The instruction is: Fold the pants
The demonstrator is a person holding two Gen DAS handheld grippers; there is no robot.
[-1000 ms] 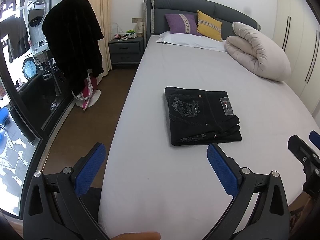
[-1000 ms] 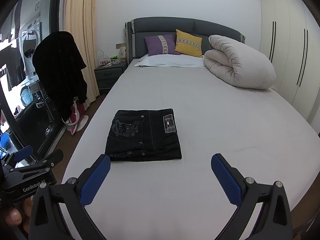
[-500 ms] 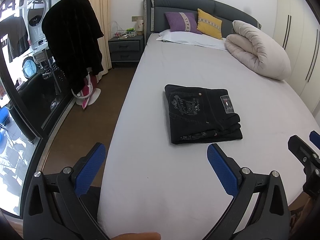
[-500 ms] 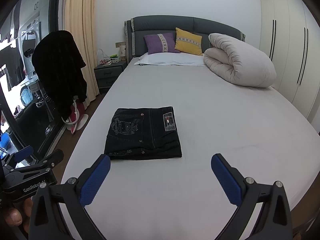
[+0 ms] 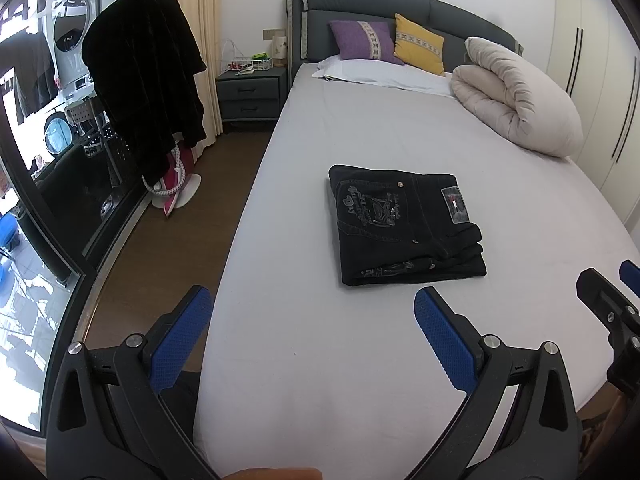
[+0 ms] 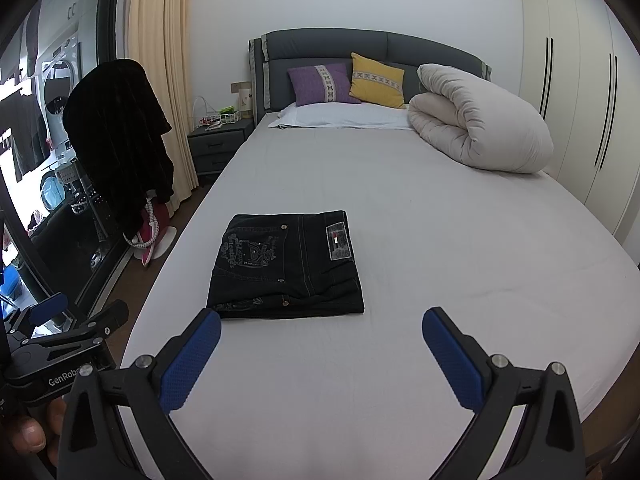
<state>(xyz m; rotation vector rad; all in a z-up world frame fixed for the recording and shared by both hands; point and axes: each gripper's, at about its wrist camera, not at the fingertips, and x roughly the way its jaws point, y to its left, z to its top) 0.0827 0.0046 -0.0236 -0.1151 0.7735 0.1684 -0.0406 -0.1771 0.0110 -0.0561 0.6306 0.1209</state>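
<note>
Black jeans (image 6: pixel 285 266) are lying folded at the bed's (image 6: pixel 460 240) centre — at 11 o'clock from the right gripper (image 6: pixel 321 354); both grippers, left gripper (image 5: pixel 312 338) included, are being held spread and empty — only edge-squaring is judged needed.

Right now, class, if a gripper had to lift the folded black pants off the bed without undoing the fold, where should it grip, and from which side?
Probably the near edge of the black pants, from the foot of the bed: the stacked layers show there, so one pinch could catch them all.
</note>
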